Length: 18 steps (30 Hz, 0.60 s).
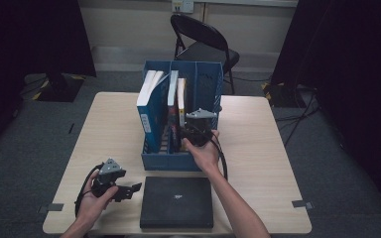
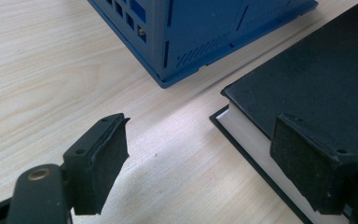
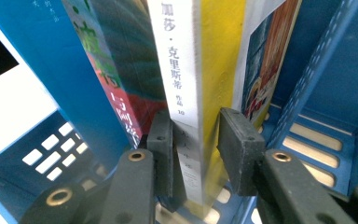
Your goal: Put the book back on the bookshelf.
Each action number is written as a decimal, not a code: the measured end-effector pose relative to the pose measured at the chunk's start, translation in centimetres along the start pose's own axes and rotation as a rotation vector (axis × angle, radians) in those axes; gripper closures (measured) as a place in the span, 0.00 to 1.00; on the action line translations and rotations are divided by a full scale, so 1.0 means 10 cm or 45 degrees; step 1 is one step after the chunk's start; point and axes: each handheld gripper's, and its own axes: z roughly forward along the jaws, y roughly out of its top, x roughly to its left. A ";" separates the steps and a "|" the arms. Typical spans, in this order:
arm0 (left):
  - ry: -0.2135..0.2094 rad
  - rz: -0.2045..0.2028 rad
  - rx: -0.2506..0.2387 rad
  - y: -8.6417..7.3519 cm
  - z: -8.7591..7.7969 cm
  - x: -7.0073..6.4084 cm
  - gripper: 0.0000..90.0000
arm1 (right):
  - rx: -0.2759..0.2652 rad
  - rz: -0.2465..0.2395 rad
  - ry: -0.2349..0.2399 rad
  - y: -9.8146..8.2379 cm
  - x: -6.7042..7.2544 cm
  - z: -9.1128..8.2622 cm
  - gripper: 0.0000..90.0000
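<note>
Glossy white-and-yellow book spine (image 3: 186,93), apparently between right gripper (image 3: 196,154) pads.

In the right gripper view, the foot of the yellow book (image 3: 214,70) is lost behind the right gripper (image 3: 196,154), so whether the pads (image 3: 161,154) press its white spine or merely flank it cannot be told, and its top runs off the upper edge. In the left gripper view, the black book (image 2: 326,88) is cut by the right and bottom edges and partly hidden by the near pad (image 2: 303,163), and the blue file rack (image 2: 205,32) is cropped by the top edge. In the high view, the print on the spines in the rack (image 1: 151,121) is too small to read, and the person's forearms leave at the bottom edge.
</note>
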 end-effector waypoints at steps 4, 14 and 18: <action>0.001 0.003 -0.004 0.00 0.00 0.00 0.21 | -0.003 -0.010 -0.018 0.04 0.03 0.05 0.75; 0.001 -0.001 -0.005 0.00 0.00 -0.01 0.21 | -0.005 0.001 -0.039 0.12 -0.02 0.15 0.76; -0.003 0.000 -0.003 0.00 0.00 -0.01 0.21 | -0.005 -0.005 -0.035 0.11 -0.02 0.14 0.76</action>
